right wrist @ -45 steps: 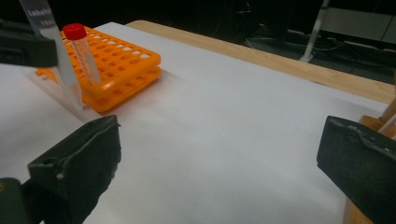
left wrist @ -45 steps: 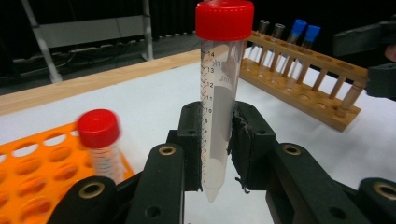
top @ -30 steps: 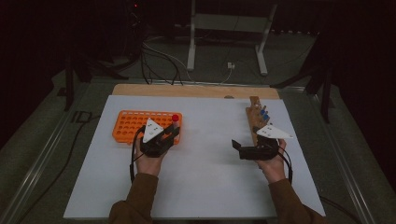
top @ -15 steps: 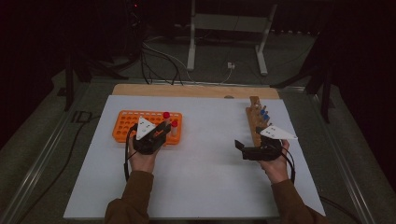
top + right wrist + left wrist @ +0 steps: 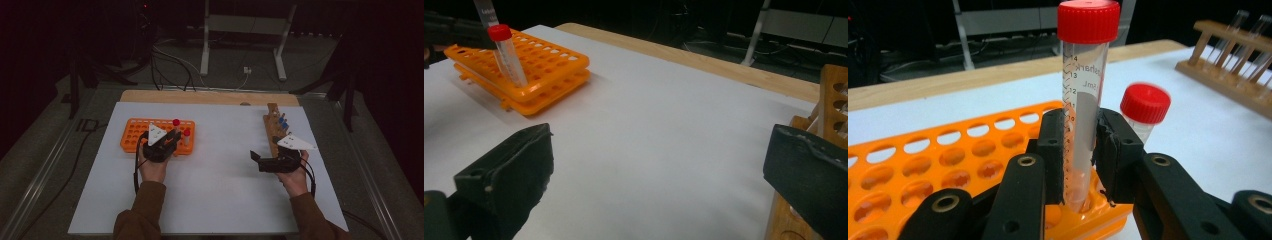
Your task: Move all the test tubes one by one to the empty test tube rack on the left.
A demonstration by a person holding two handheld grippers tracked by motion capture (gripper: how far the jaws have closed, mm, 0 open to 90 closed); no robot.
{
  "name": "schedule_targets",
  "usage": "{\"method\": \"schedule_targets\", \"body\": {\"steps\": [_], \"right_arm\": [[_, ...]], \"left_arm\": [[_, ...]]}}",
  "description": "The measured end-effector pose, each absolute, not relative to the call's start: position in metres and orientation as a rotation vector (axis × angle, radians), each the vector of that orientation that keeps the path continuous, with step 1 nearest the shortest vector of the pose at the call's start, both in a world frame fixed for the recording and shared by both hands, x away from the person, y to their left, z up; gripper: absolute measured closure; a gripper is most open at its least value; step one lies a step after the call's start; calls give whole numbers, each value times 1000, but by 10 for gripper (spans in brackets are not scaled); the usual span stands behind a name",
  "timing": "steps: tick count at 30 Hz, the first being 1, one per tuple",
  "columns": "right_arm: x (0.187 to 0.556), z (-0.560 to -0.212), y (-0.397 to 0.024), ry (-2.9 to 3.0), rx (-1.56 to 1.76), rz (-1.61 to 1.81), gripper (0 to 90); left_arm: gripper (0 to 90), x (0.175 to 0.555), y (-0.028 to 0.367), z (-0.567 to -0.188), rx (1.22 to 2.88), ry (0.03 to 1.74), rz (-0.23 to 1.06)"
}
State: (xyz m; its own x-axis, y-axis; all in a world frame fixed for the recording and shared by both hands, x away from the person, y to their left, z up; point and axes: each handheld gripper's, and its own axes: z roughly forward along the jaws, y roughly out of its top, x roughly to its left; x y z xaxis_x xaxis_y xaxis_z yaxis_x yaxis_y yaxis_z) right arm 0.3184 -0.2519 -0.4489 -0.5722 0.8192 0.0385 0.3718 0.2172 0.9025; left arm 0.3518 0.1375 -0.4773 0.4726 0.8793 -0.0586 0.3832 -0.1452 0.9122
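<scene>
A: Left claw [image 5: 1079, 150]: black, two-jawed, clamped on a clear plastic graduated tube with a red screw cap [image 5: 1083, 100]. Where does the tube sit?

B: Upright, its base entering a hole at the near corner of the orange plastic perforated tube rack [image 5: 948, 155]. Against the high view a second ago, the left claw has shifted toward the rack's middle and sunk a little, so the tube's cap now stands lower over the holes. Judged from that, the tube is being seated and not lifted out; release looks like the next step.

A: Neighbouring items?

B: A second, shorter red-capped tube [image 5: 1144, 112] stands in the rack just beside the held one, apart from it.

A: Right claw [image 5: 659, 185]?

B: Jaws spread wide, nothing between them, held over the white-covered worktop [image 5: 659, 125] in the same spot as a second ago, just beside the brown wooden tube stand [image 5: 831, 105], which holds blue-capped tubes [image 5: 282, 122].

A: Any writing?

B: Printed scale numerals on the held tube: 4, 3, 2, 1. Beside them a partial word and a volume mark, too broken to read with certainty. No brand legible.
</scene>
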Motion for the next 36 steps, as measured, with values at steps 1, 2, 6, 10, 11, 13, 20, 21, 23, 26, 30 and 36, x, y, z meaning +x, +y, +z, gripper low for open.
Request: {"method": "schedule_targets", "body": {"steps": [1, 2, 6, 10, 11, 13, 20, 21, 23, 26, 30, 36], "right_arm": [[318, -449, -252, 2046, 1100, 1323, 0], [318, -449, -252, 2046, 1101, 1323, 0], [318, -449, -253, 2048, 1103, 1323, 0], [318, -449, -253, 2048, 1105, 1323, 0], [318, -449, -253, 2048, 1106, 1323, 0], [318, -449, -253, 2048, 1106, 1324, 0], [317, -449, -253, 2048, 1100, 1325, 0], [317, -449, -253, 2048, 1100, 1323, 0], [318, -450, -253, 2051, 1099, 1321, 0], [318, -450, -252, 2053, 1096, 1319, 0], [317, -449, -252, 2050, 1096, 1320, 0], [317, -448, -253, 2045, 1095, 1319, 0]], "left_arm": [[744, 352, 137, -478, 1741, 1082, 629], [744, 352, 136, -480, 1749, 1081, 627], [743, 353, 134, -485, 1783, 1083, 621], [744, 353, 133, -490, 1810, 1098, 619], [745, 353, 133, -491, 1814, 1099, 615], [745, 353, 133, -493, 1832, 1101, 613], [748, 351, 133, -497, 1867, 1100, 606], [748, 351, 133, -497, 1870, 1099, 603], [747, 351, 133, -497, 1873, 1098, 599], [713, 351, 133, -498, 1871, 1107, 592], [628, 349, 136, -495, 1846, 1111, 591], [515, 340, 144, -488, 1783, 1113, 571]]}}
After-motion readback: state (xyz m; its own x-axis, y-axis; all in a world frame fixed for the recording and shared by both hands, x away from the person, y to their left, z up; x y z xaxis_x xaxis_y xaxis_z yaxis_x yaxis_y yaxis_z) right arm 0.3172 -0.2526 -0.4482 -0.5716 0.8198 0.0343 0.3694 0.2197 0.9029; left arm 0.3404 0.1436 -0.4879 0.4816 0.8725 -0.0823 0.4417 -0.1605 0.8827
